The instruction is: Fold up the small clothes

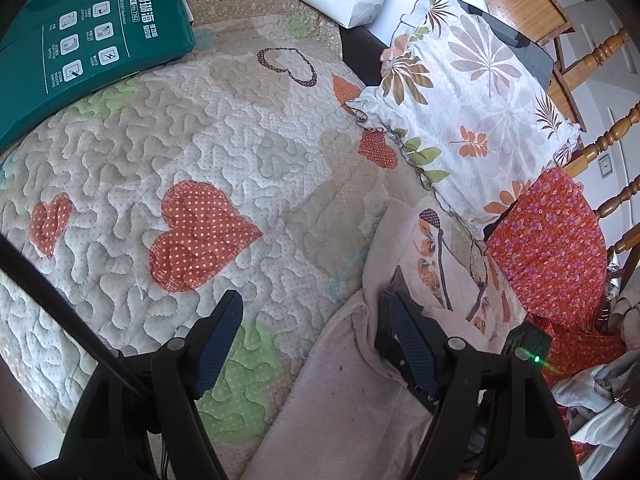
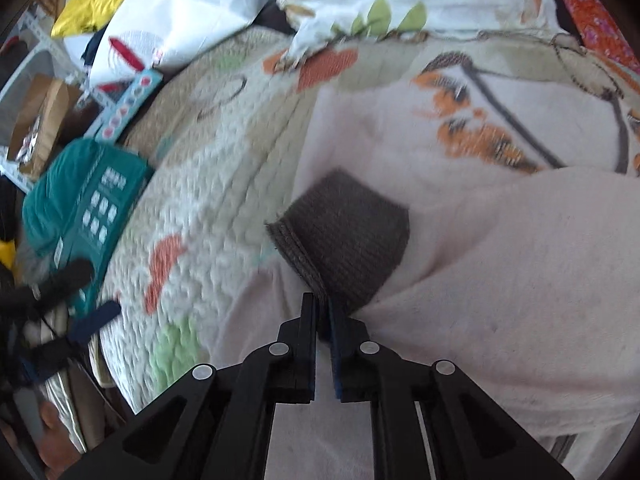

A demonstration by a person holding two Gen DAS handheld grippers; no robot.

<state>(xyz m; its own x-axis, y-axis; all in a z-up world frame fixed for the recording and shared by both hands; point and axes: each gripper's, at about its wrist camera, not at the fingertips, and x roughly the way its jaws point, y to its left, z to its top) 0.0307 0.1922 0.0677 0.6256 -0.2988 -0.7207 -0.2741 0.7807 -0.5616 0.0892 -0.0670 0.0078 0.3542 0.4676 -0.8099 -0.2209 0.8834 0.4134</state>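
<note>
A pale pink small garment [image 1: 352,396] with an orange floral print lies on the quilted heart-pattern bedspread [image 1: 168,184]. It fills the right wrist view [image 2: 500,240]. Its dark grey ribbed cuff [image 2: 348,236] is pinched in my right gripper [image 2: 322,304], which is shut on it and lifts it over the pink cloth. My left gripper [image 1: 316,312] is open; its left finger is over the quilt, its right finger over the garment's edge. It also shows at the left of the right wrist view [image 2: 76,300].
A green paper box [image 1: 88,36] lies at the far left of the bed. A floral pillow [image 1: 472,104] and red floral cloth [image 1: 552,252] lie at the right, by a wooden railing [image 1: 608,136]. White bags [image 2: 168,12] lie beyond.
</note>
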